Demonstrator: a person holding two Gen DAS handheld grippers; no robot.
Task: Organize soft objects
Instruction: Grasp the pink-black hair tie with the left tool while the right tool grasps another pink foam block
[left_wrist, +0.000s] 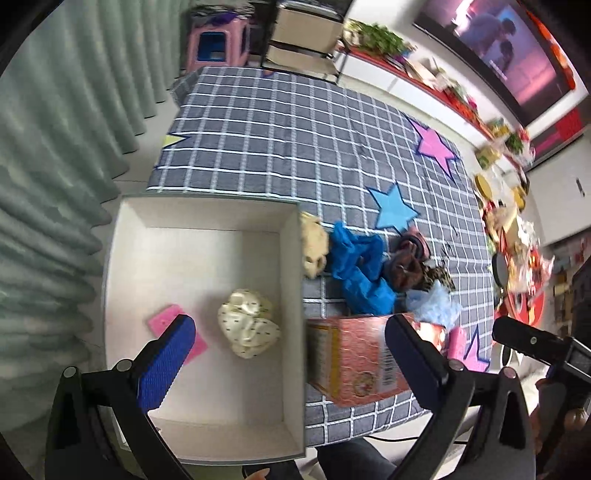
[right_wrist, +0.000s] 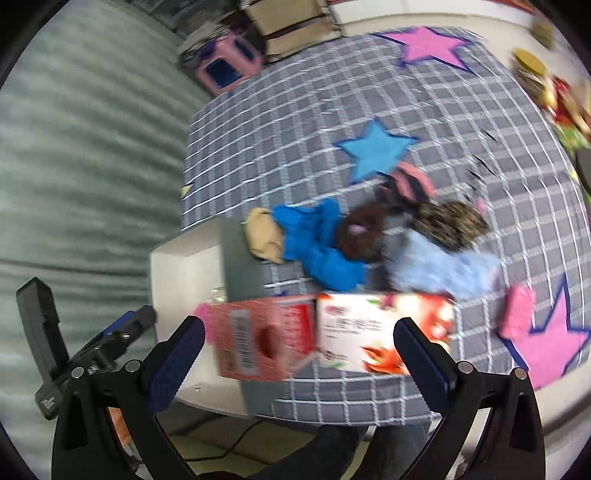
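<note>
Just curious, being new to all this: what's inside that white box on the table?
Inside the white box lie a crumpled cream dotted cloth and a flat pink sponge, partly covered by a finger of the left tongs. The rest is bare floor.

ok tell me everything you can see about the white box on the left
The white rectangular open-topped box looks like smooth board, with upright walls, pale inside and greyer outside. It sits level at the left edge of the grey checked tablecloth. Inside lie a cream dotted crumpled cloth and a flat pink sponge. A beige soft bundle presses against its right wall, and a red printed carton stands close beside that wall. Neither gripper touches it.
</note>
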